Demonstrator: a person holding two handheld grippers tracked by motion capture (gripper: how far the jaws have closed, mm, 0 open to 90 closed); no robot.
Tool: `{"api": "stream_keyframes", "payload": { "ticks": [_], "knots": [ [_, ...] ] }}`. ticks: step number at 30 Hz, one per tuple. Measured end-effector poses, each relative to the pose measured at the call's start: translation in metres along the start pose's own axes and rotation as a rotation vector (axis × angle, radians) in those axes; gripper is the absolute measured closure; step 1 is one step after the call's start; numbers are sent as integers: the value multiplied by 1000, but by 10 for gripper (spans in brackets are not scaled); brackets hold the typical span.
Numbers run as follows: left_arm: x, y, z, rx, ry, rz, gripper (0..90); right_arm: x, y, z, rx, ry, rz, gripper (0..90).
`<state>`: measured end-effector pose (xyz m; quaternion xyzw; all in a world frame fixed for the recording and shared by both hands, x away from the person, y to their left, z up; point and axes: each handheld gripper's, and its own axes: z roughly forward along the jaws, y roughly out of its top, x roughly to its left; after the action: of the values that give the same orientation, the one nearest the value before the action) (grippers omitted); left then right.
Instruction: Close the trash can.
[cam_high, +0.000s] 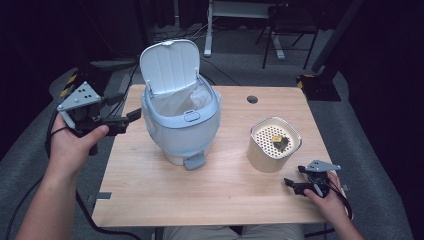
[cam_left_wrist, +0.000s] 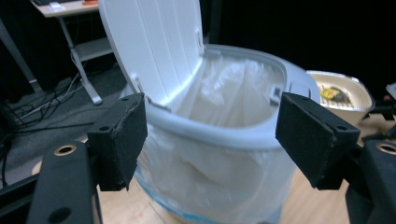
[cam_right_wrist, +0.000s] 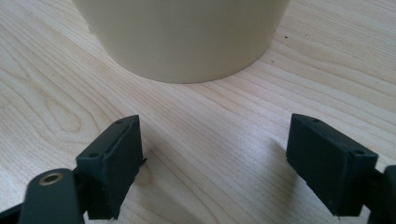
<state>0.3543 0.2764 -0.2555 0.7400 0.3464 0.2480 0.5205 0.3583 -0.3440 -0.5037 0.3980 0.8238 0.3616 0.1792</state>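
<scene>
Here both claws, left claw (cam_high: 131, 119) and right claw (cam_high: 294, 184), gape empty over the wooden table (cam_high: 210, 192).

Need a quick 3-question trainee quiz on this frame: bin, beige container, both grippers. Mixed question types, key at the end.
1. True or false: the lid of the white bin stands open.
2. What lies on the perforated insert of the beige container? A) scraps B) a spoon C) nothing
3. Which gripper is low at the table near the beige container?

Key:
1. True; a clear bag lines the bin.
2. A, yellow and dark bits.
3. The right gripper, jaws open and nothing between them; the left gripper, also open, is beside the bin.
</scene>
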Motion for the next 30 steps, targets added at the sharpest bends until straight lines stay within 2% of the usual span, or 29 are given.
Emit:
{"api": "stream_keyframes", "payload": {
  "ticks": [3, 11, 15, 24, 30],
  "knots": [
    [4, 13, 6, -40, 7, -5, 256, 0, 0, 0, 0, 0, 0, 187],
    [9, 27, 19, -43, 22, 2, 255, 0, 0, 0, -1, 0, 0, 187],
    [16, 33, 30, -70, 22, -6, 217, 0, 0, 0, 0, 0, 0, 187],
    [33, 39, 47, -70, 64, -27, 259, 0, 0, 0, -1, 0, 0, 187],
    [47, 39, 62, -54, 109, -66, 275, 0, 0, 0, -1, 0, 0, 187]
  ]
}}
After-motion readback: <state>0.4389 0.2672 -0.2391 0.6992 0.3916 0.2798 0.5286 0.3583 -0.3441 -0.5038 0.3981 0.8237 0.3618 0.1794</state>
